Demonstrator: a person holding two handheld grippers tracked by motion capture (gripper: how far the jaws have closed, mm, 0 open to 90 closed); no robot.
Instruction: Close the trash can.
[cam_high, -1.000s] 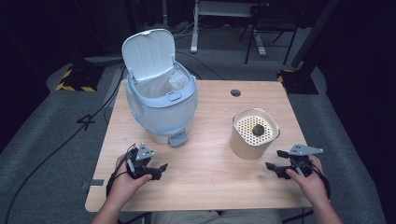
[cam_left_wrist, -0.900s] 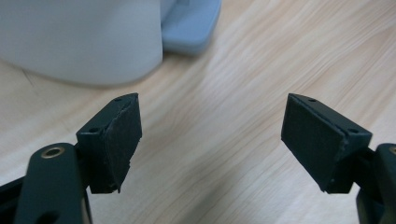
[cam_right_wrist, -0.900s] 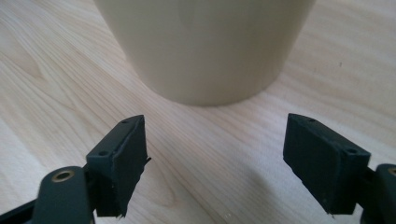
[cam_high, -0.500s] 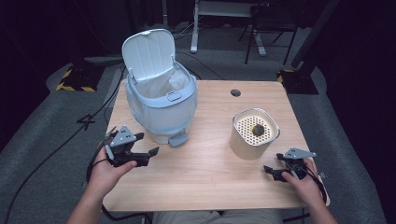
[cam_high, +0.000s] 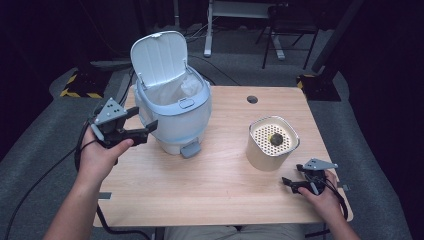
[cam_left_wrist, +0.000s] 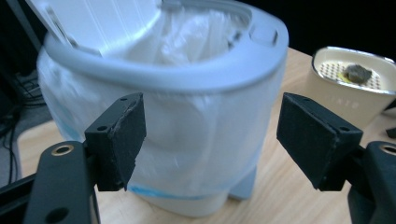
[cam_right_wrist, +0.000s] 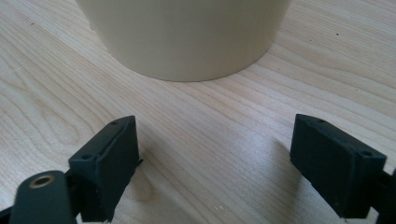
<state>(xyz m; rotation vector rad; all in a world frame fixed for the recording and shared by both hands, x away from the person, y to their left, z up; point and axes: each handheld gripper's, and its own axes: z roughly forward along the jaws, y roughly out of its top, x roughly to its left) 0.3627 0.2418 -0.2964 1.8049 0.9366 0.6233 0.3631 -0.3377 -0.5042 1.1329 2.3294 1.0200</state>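
A pale blue pedal bin with a white liner bag stands at the table's back left, its lid raised. My left gripper hovers open beside the bin's left wall. In the left gripper view the bin looms between the spread jaws. A cream canister with a perforated top carries a small dark lump. The right gripper rests open on the wood just in front of the canister, nothing between its jaws.
The wooden table has a cable hole at the back. The bin's foot pedal juts toward me. Cables trail from both grippers off the table edges. Dark floor and chair legs lie beyond.
The left gripper has risen off the table and moved left and away, up to the bin's side. The right gripper has drawn back slightly toward the front edge.
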